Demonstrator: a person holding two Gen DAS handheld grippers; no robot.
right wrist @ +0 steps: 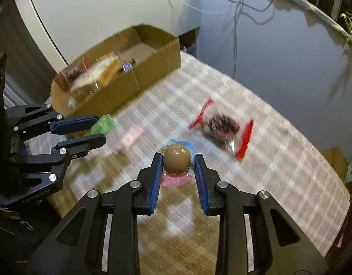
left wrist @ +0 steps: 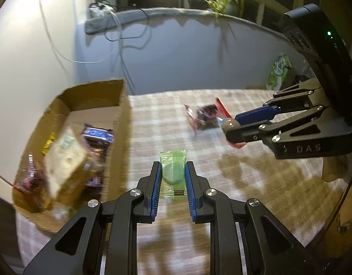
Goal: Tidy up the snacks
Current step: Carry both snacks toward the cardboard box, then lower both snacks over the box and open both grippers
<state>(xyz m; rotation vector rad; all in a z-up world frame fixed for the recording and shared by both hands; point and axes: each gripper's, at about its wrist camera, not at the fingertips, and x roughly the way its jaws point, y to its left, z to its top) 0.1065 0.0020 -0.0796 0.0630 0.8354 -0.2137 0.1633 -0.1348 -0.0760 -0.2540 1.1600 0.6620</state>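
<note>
A: Holding what, the left gripper [left wrist: 173, 171]?
B: It pinches a green packet [left wrist: 173, 167] above the table [left wrist: 256, 183], beside the box [left wrist: 121, 119].
A: And the right gripper [right wrist: 178, 162]?
B: It clamps a brown ball snack [right wrist: 177, 158].

Tablecloth [left wrist: 256, 194]: beige/white check. Cardboard box [left wrist: 121, 105]: plain brown. Packet [left wrist: 173, 171] in the left gripper [left wrist: 173, 174]: translucent green. Right gripper [right wrist: 178, 167]: brown ball snack [right wrist: 177, 158], pink and blue wrapper edges. Both grippers black, blue pads. Loose bag [right wrist: 224, 126]: clear, red ends, dark contents. Small pink packet [right wrist: 130, 138].
</note>
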